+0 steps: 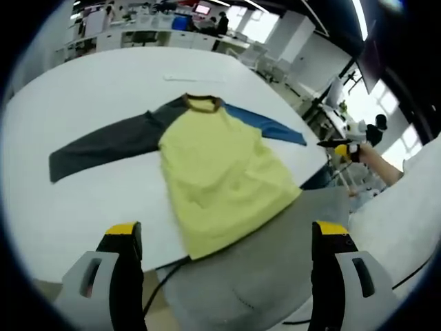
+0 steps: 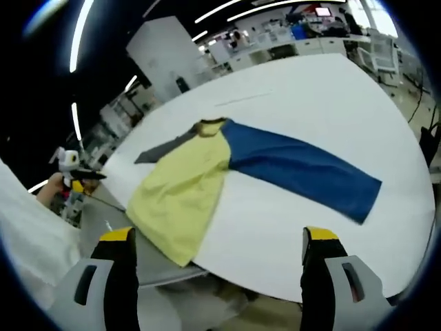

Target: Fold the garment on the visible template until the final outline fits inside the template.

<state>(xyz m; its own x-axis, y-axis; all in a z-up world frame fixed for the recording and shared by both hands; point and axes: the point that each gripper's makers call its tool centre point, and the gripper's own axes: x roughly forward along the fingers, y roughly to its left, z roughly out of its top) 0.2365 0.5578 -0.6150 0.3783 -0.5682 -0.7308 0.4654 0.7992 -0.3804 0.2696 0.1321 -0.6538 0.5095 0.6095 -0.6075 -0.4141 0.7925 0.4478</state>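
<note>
A long-sleeved shirt lies flat on the white table, collar at the far side. Its body is yellow, one sleeve dark grey, the other sleeve blue. The hem reaches the table's near edge, above a grey surface; I cannot tell what that surface is. My left gripper hovers in front of the hem, jaws wide apart and empty. My right gripper hangs open near the table edge, between the yellow body and the blue sleeve. Neither touches the cloth.
A thin white strip lies on the table beyond the collar. A dark cable hangs below the near edge. Desks, chairs and people fill the room behind. A white sleeve shows at the left of the right gripper view.
</note>
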